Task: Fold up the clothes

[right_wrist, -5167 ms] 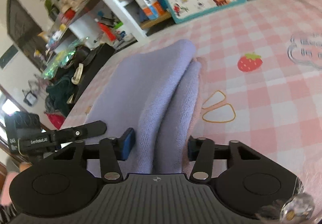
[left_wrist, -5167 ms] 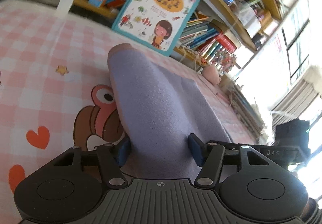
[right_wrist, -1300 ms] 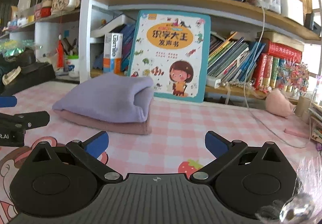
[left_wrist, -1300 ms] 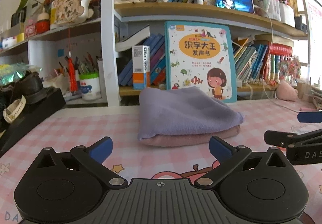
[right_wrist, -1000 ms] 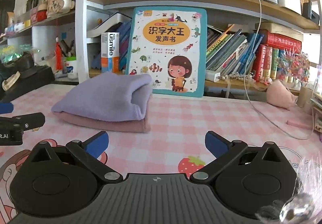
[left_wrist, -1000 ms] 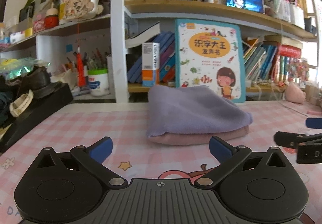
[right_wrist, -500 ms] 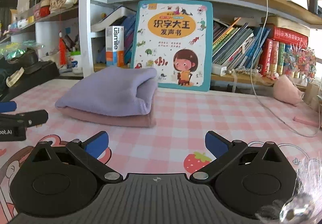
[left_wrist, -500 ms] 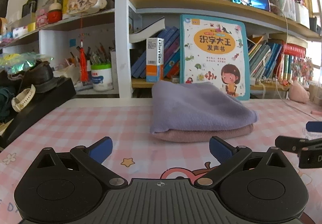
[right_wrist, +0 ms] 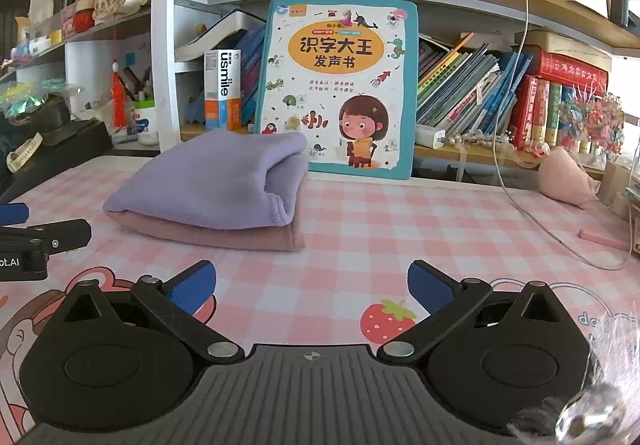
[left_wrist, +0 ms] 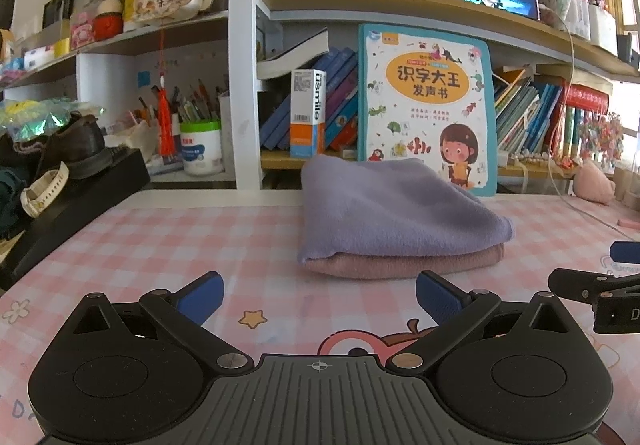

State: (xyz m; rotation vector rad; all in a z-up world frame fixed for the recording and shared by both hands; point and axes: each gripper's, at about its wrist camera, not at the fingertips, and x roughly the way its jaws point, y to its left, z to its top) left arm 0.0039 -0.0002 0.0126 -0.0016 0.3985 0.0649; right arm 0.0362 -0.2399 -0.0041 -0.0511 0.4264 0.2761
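Note:
A folded purple garment [left_wrist: 394,209] lies on top of a folded pink garment [left_wrist: 404,264] on the pink checked table mat [left_wrist: 180,241], near the back. The stack also shows in the right wrist view, purple [right_wrist: 216,181] over pink [right_wrist: 224,235]. My left gripper [left_wrist: 319,295] is open and empty, low over the mat, a short way in front of the stack. My right gripper [right_wrist: 311,285] is open and empty, in front and to the right of the stack. Each gripper's tip shows at the edge of the other's view.
A children's picture book [left_wrist: 426,105] stands behind the stack against a crowded bookshelf [right_wrist: 480,93]. A black box with shoes [left_wrist: 68,181] sits at the left. A white cable [right_wrist: 532,213] and a pink plush [right_wrist: 564,181] lie at the right.
Five seconds ago both grippers held the purple garment. They have since let go, opened wide and pulled back; over the last second the views shifted only slightly.

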